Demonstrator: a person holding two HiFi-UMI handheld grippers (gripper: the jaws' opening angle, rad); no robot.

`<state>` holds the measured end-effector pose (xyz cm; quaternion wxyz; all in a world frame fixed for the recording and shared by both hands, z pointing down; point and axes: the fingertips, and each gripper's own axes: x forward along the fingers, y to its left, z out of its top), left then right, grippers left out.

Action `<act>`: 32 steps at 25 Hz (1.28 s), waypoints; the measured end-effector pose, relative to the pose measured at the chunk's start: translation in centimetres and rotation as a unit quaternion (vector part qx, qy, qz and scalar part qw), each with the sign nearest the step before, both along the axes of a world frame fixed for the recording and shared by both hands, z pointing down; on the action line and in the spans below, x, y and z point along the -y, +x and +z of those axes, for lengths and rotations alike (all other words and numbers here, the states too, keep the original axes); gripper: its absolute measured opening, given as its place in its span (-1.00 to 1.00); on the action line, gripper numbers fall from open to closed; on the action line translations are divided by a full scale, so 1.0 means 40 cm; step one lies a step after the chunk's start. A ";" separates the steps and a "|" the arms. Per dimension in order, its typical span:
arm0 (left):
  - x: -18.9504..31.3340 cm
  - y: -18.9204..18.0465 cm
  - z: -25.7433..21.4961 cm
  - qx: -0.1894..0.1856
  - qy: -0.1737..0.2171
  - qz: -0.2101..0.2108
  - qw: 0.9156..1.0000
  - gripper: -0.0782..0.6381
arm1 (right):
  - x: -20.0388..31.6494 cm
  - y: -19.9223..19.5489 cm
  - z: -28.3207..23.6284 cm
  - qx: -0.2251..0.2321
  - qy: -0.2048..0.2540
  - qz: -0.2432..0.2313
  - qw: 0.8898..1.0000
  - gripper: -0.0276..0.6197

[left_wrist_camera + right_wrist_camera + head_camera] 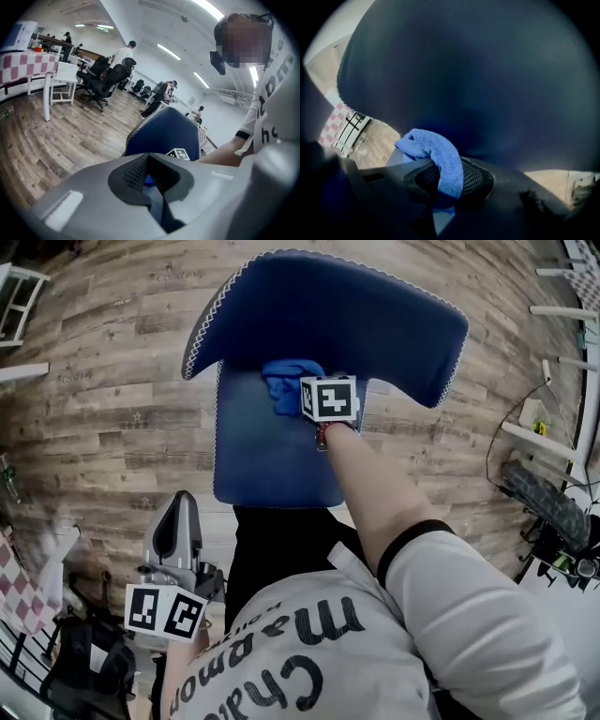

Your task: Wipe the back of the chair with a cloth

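Cloth: clamped in right gripper, bunched against chair back.
Left gripper: jaws together, empty, near left.

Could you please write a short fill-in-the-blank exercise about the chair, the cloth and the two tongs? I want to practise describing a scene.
1. The right tongs are shut on a cloth of ____ colour.
2. The chair stands on a floor of ____ planks.
3. The left tongs, held away from the chair, are shut and hold ____.

Missing words: blue; wooden; nothing.
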<state>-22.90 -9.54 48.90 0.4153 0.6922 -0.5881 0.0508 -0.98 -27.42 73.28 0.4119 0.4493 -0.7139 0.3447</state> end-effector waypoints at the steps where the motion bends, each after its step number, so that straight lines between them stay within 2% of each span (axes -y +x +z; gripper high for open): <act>1: 0.021 0.016 -0.001 -0.001 0.003 0.015 1.000 -0.76 | -0.003 0.058 0.001 -0.006 -0.001 0.031 0.999 -0.69; 6: 0.105 0.110 -0.013 -0.003 0.015 0.082 0.996 -0.76 | -0.036 0.327 -0.012 -0.038 0.006 0.166 0.985 -0.69; 10: 0.123 0.171 -0.028 -0.003 0.021 0.127 0.992 -0.76 | -0.088 0.498 -0.057 -0.054 0.033 0.267 0.962 -0.69; 13: 0.133 0.220 -0.057 -0.005 0.035 0.161 0.986 -0.76 | -0.140 0.599 -0.101 -0.060 0.054 0.316 0.945 -0.69; 17: 0.152 0.271 -0.113 -0.001 0.073 0.211 0.975 -0.76 | -0.211 0.696 -0.168 -0.053 0.093 0.381 0.918 -0.69; 19: 0.139 0.282 -0.139 -0.002 0.085 0.221 0.972 -0.76 | -0.239 0.721 -0.221 -0.045 0.122 0.390 0.912 -0.69; 23: 0.109 0.290 -0.195 -0.012 0.110 0.237 0.965 -0.76 | -0.257 0.713 -0.385 -0.025 0.203 0.347 0.915 -0.69; 25: 0.087 0.306 -0.246 -0.040 0.130 0.258 0.956 -0.76 | -0.269 0.690 -0.482 -0.008 0.239 0.326 0.915 -0.69; 27: 0.058 0.326 -0.311 -0.084 0.156 0.282 0.943 -0.76 | -0.282 0.665 -0.584 0.014 0.272 0.315 0.909 -0.69; 29: 0.029 0.330 -0.364 -0.105 0.175 0.289 0.935 -0.76 | -0.296 0.631 -0.690 0.033 0.309 0.301 0.902 -0.69; 32: -0.011 0.293 -0.415 -0.094 0.187 0.264 0.941 -0.76 | -0.335 0.571 -0.838 0.049 0.357 0.273 0.892 -0.69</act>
